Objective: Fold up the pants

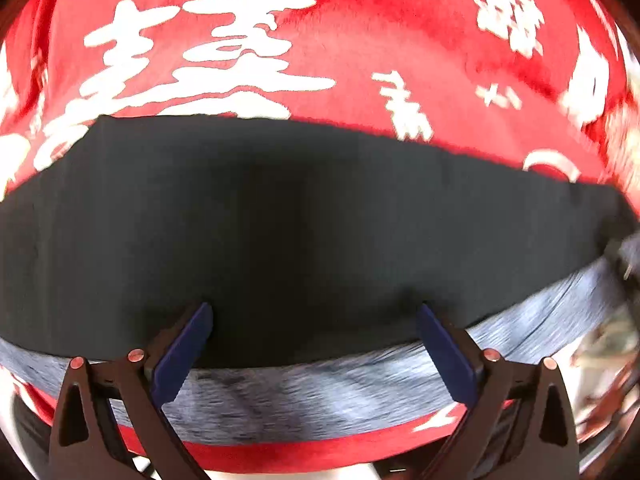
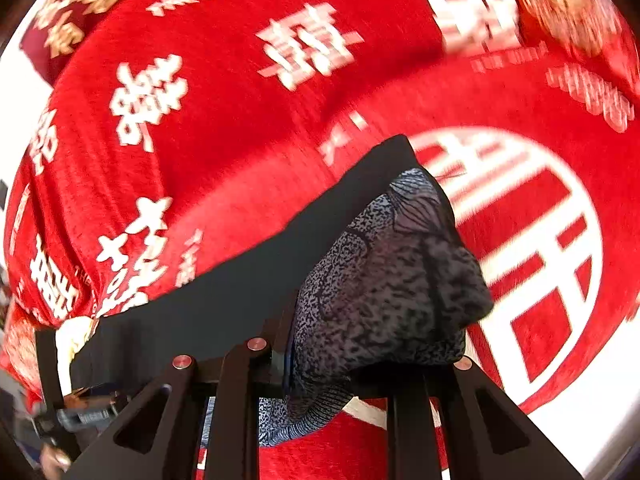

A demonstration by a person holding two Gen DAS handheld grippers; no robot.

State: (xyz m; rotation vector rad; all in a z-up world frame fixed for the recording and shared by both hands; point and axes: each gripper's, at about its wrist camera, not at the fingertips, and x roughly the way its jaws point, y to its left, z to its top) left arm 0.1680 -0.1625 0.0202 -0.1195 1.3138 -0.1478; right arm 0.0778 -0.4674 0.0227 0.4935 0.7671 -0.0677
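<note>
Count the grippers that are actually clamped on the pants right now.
1: the right gripper is shut on the pants' grey waistband. The left gripper hangs open over them, gripping nothing.

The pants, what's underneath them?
The pants lie on a red blanket with white characters, which shows above and below them. The left gripper is open over them. Whatever lies beneath the blanket, or directly under the pants, is covered.

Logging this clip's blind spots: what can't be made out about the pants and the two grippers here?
- Right wrist view: right gripper fingertips buried in bunched speckled waistband.
- Both views: full outline of the pants cut off by frame edges; fold count unclear.
- Left wrist view: right edge motion-blurred; the object there is unreadable.
- Left gripper: open; whether it touches the fabric cannot be told.
</note>
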